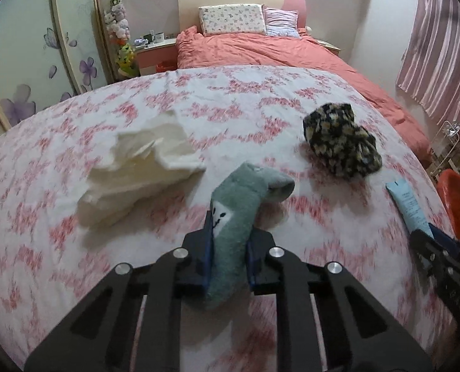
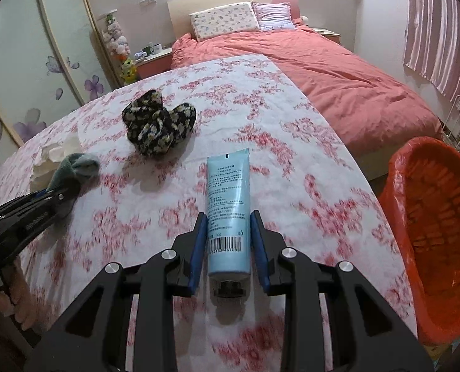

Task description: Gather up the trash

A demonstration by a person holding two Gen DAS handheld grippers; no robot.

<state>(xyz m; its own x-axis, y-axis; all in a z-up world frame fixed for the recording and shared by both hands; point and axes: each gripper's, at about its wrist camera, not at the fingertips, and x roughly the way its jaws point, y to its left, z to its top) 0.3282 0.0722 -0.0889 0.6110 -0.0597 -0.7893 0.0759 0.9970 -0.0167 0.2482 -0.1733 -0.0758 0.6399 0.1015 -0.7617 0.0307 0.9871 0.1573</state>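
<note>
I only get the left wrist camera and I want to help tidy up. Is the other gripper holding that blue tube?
Observer: Yes. The right gripper is shut on the blue tube, with the cap end nearest its camera.
Operator: What's the orange thing at my edge?
Observer: A bin lined with an orange bag, standing off the right side of the flowered cloth.
Operator: Is there anything printed on the tube?
Observer: Small text, and a barcode near the cap end.
</note>
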